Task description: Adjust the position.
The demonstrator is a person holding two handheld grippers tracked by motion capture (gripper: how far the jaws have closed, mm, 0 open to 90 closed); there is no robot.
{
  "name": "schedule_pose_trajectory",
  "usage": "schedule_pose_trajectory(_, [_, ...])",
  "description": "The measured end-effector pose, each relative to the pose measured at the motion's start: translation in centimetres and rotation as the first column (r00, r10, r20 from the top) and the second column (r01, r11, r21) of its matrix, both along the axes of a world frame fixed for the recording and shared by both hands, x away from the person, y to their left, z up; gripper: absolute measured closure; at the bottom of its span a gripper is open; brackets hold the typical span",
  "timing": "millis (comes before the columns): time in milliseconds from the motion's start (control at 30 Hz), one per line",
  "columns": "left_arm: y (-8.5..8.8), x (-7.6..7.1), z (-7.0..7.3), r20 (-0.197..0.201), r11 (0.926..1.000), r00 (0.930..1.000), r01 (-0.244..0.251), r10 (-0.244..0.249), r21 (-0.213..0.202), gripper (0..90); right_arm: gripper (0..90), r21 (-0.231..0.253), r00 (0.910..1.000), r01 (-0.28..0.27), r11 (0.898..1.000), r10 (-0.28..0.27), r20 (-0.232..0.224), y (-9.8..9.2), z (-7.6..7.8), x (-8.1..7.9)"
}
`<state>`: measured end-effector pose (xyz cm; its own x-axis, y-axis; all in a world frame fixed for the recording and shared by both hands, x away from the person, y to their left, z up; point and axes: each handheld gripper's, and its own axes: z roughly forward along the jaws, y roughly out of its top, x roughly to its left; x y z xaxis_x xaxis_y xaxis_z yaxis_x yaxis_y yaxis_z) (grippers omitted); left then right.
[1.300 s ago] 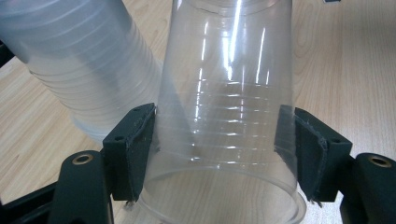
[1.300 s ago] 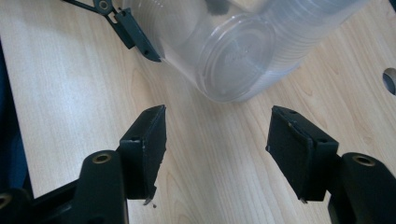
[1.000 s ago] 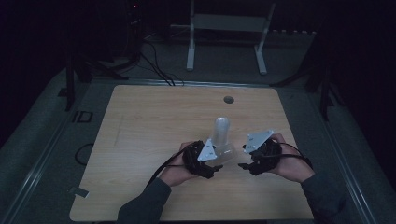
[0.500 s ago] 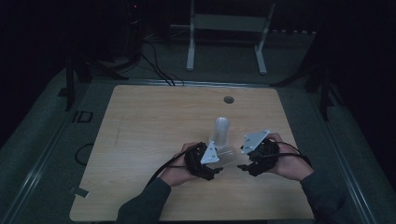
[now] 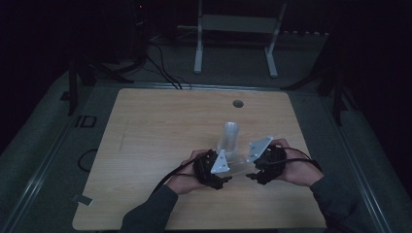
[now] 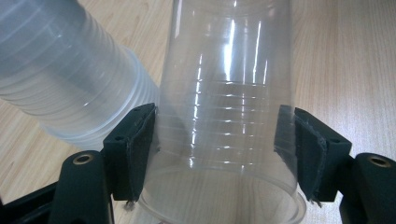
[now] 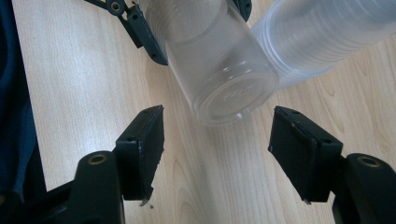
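Surface [image 5: 160,145]: pale wood, round hole [image 5: 237,103] near far edge.
Behind it: white metal frame [image 5: 236,29], dark cables [image 5: 163,73] on floor.

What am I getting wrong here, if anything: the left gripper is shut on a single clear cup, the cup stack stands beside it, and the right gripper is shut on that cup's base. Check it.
One error: the right gripper is open, its pads clear of the cup ahead, as the right gripper view shows. The left gripper is shut on the cup, with the stack beside it.
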<state>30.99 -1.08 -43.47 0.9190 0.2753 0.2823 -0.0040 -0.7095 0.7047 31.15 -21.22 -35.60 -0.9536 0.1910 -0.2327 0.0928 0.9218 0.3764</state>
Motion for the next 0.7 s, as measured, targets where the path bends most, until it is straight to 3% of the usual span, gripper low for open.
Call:
schedule_pose_trajectory(267, [-0.6, -0.4, 0.0, 0.025, 0.9985, 0.9994, 0.022, -0.023, 0.05, 30.4, 34.6, -0.046, 0.9998, -0.013, 0.999, 0.013, -0.015, 0.6, -0.3, 0.1])
schedule_pose_trajectory(700, [-1.1, -0.8, -0.2, 0.039, 0.9946, 0.9979, 0.049, -0.052, 0.092, 30.4, 33.9, -0.111, 0.9982, -0.052, 0.992, 0.049, -0.034, 1.4, -0.9, 0.0])
